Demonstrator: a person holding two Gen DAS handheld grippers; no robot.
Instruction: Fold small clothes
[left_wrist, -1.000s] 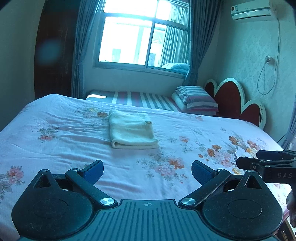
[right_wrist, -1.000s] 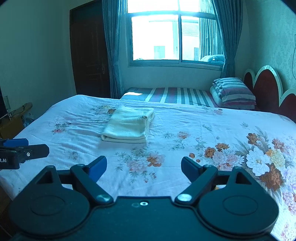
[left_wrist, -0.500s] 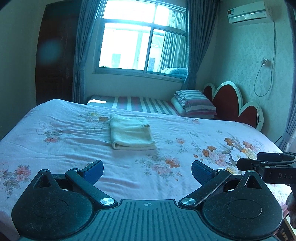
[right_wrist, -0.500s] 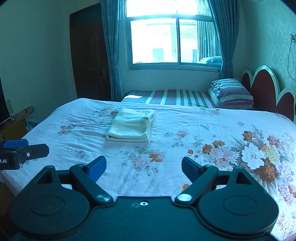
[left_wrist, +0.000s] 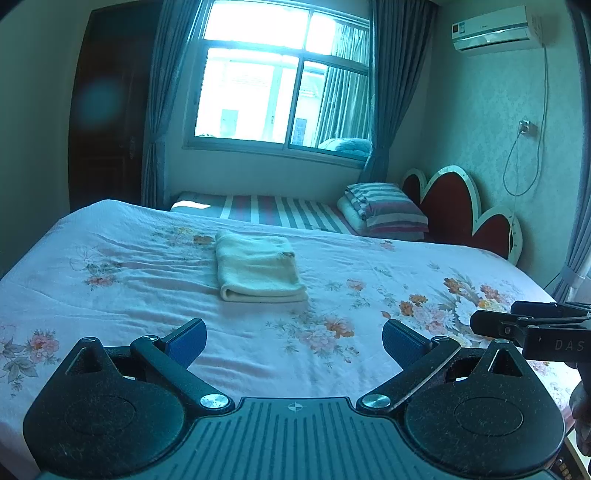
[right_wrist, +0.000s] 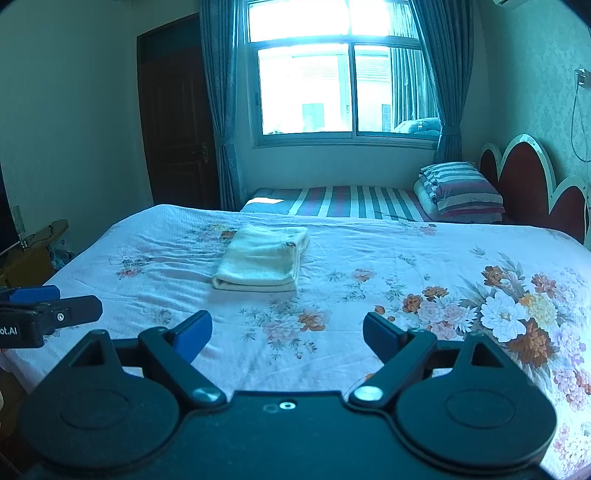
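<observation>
Folded cream garment (left_wrist: 258, 269) lies flat on the floral bedsheet (left_wrist: 147, 295), mid-bed, well apart from both tools. Long axis runs near-to-far, folded edge at the near end. Left gripper (left_wrist: 294, 341): jaws spread wide, nothing between. Right gripper (right_wrist: 287, 334): same, released and empty. Garment sits far and slightly left of both; left gripper looks marginally nearer. Fold appears done, my read.

On the right gripper (left_wrist: 532, 325), seen from the left wrist camera, pale letters read "DAS", cut off at the frame edge. On the left gripper (right_wrist: 48, 314), seen from the right wrist camera, a fragment reads "ot.AI". The air conditioner's (left_wrist: 495, 29) label is too small to read.
</observation>
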